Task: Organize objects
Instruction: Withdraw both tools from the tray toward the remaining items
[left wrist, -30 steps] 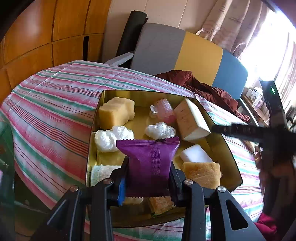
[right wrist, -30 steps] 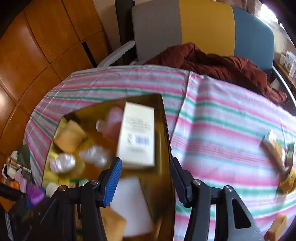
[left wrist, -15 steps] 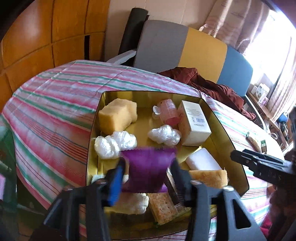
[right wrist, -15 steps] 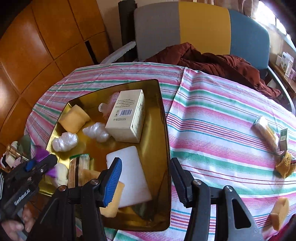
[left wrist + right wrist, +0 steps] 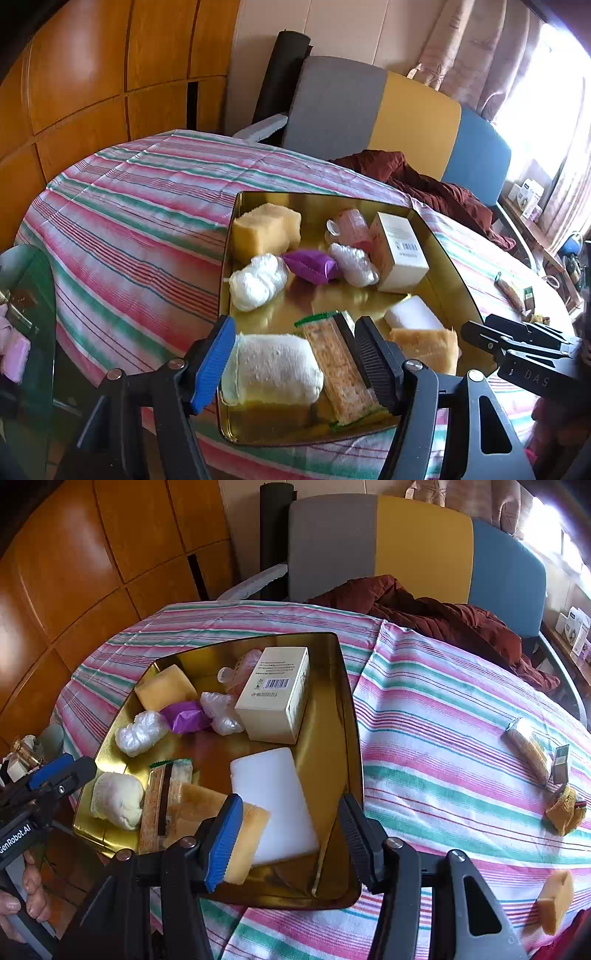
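Observation:
A gold tray [image 5: 452, 273] [image 5: 343, 701] sits on the striped tablecloth and holds several items. The purple packet [image 5: 312, 265] [image 5: 186, 716] lies in it between two white plastic wads [image 5: 258, 281] [image 5: 352, 264]. A cream box [image 5: 400, 254] [image 5: 275, 694], yellow sponge [image 5: 267, 230], white block [image 5: 273, 801], cracker pack [image 5: 340, 365] and white roll [image 5: 273, 369] also lie inside. My left gripper [image 5: 293, 356] is open and empty above the tray's near edge. My right gripper [image 5: 291, 834] is open and empty over the tray's near right corner.
On the cloth right of the tray lie a wrapped snack bar [image 5: 528, 749], a small dark packet [image 5: 561, 764], a knitted yellow item [image 5: 565, 810] and a yellow sponge [image 5: 554, 901]. A chair with a maroon cloth [image 5: 443, 616] stands behind the table. Wooden panels are on the left.
My left gripper opened and let go of the purple packet, which now lies in the tray between the plastic wads. The left gripper drew back. The right gripper pulled back slightly.

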Motion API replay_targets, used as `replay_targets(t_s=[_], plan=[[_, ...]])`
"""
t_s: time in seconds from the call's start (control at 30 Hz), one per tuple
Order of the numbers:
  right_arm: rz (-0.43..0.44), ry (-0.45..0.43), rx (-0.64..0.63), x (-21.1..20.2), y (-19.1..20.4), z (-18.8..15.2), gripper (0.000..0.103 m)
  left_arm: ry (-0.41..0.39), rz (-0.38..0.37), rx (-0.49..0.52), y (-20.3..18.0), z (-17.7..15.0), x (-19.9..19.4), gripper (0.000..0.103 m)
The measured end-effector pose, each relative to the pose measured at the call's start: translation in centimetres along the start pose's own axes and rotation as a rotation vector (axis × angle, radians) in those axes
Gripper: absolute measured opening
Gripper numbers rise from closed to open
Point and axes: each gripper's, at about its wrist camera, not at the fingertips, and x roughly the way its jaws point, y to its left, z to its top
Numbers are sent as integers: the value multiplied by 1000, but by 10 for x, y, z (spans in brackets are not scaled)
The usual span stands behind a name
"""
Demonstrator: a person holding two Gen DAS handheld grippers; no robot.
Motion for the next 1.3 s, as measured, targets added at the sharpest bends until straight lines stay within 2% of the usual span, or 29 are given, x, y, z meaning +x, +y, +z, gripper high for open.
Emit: replay_targets(t_s=[0.27, 0.37, 0.7, 0.87, 1.0, 1.3], plan=[[-17, -36, -7, -13, 2, -7, 56, -20, -6, 49, -18, -5, -11, 73], [-24, -52, -8, -18, 2, -9, 60, -31, -7, 73, -27, -6, -15, 74], [-47, -82, 1, -31, -5, -15, 60, -32, -23, 133, -48, -12, -19, 74], [-58, -93, 21, -37, -15, -17, 61, -21, -32, 165, -59, -16, -18, 75], [-72, -95, 40, -40, -24, -19, 66, -12, -41, 188, -69, -19, -18, 82], [-106, -78, 102, -42, -57, -29, 68, -5, -74, 234, -87, -23, -20, 82]])
